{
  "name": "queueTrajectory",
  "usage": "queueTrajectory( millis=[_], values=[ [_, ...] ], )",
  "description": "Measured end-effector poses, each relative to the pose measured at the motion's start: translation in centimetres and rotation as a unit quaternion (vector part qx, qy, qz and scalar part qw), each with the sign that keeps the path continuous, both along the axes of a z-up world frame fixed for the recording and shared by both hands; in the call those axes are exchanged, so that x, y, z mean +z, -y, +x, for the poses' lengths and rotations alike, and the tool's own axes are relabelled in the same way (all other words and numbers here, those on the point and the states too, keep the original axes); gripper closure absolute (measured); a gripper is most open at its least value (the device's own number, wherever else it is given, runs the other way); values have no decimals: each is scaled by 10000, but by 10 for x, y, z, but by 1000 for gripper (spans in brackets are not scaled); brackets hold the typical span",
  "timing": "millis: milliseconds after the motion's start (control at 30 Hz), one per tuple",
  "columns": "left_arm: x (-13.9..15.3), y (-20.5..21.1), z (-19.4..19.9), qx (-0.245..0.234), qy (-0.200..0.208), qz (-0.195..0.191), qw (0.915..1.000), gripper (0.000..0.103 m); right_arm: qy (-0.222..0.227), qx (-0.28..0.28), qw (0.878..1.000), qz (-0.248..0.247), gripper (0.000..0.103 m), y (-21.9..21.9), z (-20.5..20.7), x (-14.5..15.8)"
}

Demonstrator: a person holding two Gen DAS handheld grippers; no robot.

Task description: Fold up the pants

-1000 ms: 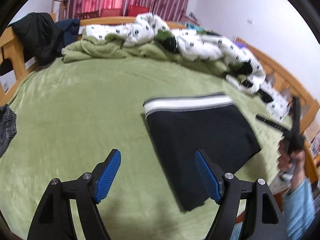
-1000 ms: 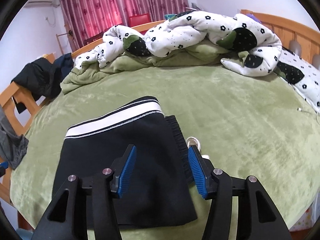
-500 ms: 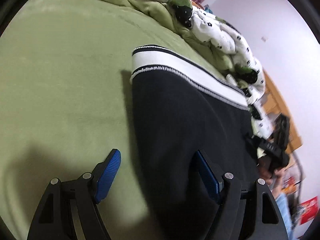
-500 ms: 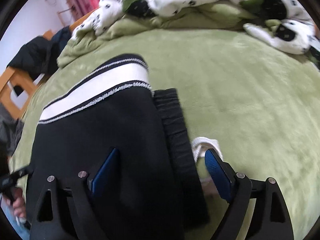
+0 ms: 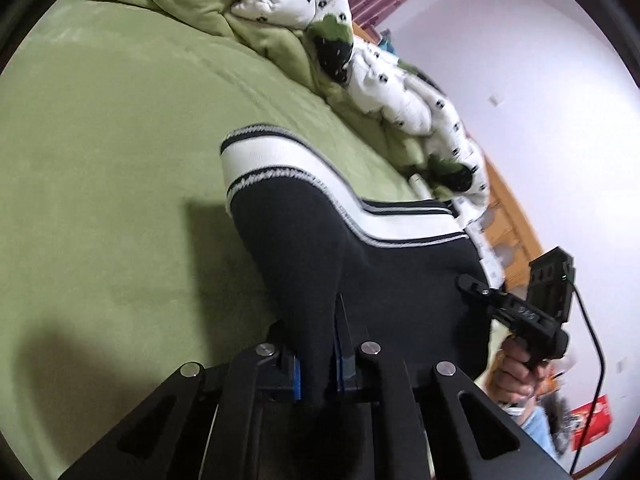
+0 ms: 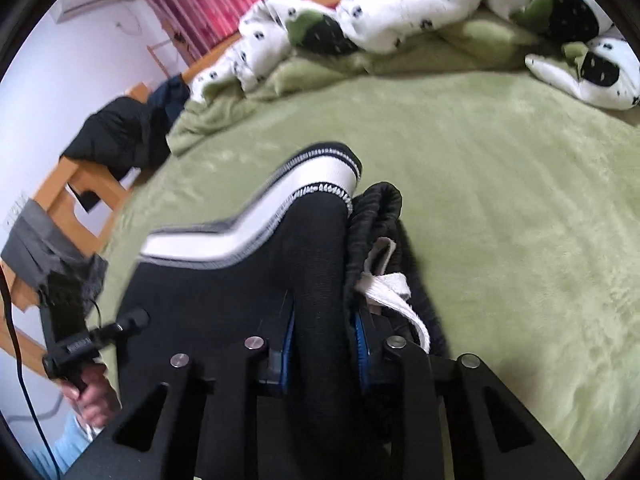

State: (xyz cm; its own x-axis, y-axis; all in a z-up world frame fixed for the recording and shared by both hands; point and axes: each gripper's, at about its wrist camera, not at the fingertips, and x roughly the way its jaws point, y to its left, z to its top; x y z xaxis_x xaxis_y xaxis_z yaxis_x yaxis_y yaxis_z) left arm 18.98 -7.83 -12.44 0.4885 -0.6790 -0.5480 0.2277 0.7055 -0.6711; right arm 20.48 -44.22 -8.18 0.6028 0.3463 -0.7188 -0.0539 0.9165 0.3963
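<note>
Jaws of both grippers, left gripper [image 5: 318, 364] and right gripper [image 6: 322, 348], clamped on pants [image 5: 360, 264].

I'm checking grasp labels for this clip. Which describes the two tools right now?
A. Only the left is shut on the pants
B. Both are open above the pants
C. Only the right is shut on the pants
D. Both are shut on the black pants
D: the left tool pinches a ridge of the black pants between its blue pads, and the right tool clamps another bunched fold of them.
</note>
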Motion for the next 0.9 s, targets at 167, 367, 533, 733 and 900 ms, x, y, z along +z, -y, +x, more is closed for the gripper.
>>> queueTrajectory(
  millis=[167, 367, 533, 733, 900],
  values=[
    [37, -69, -12, 425, 340, 282, 9981, 93, 181, 329, 9973, 624, 80, -64, -5, 20],
    [45, -152, -7, 971, 199, 1323, 9862, 91, 47, 901, 9880, 1254, 80, -150, 16, -11],
    [-14, -168, 4, 1177, -201, 1604, 9798, 67, 115, 734, 9954, 612, 67, -162, 27, -59],
    [-13, -169, 1, 1307, -220, 1602, 9781, 53, 1, 848, 9964, -86, 59, -168, 21, -56],
    [12, -170, -42, 964, 149, 1915, 9766, 40, 121, 690, 9956, -617, 57, -168, -6, -28]
  ],
)
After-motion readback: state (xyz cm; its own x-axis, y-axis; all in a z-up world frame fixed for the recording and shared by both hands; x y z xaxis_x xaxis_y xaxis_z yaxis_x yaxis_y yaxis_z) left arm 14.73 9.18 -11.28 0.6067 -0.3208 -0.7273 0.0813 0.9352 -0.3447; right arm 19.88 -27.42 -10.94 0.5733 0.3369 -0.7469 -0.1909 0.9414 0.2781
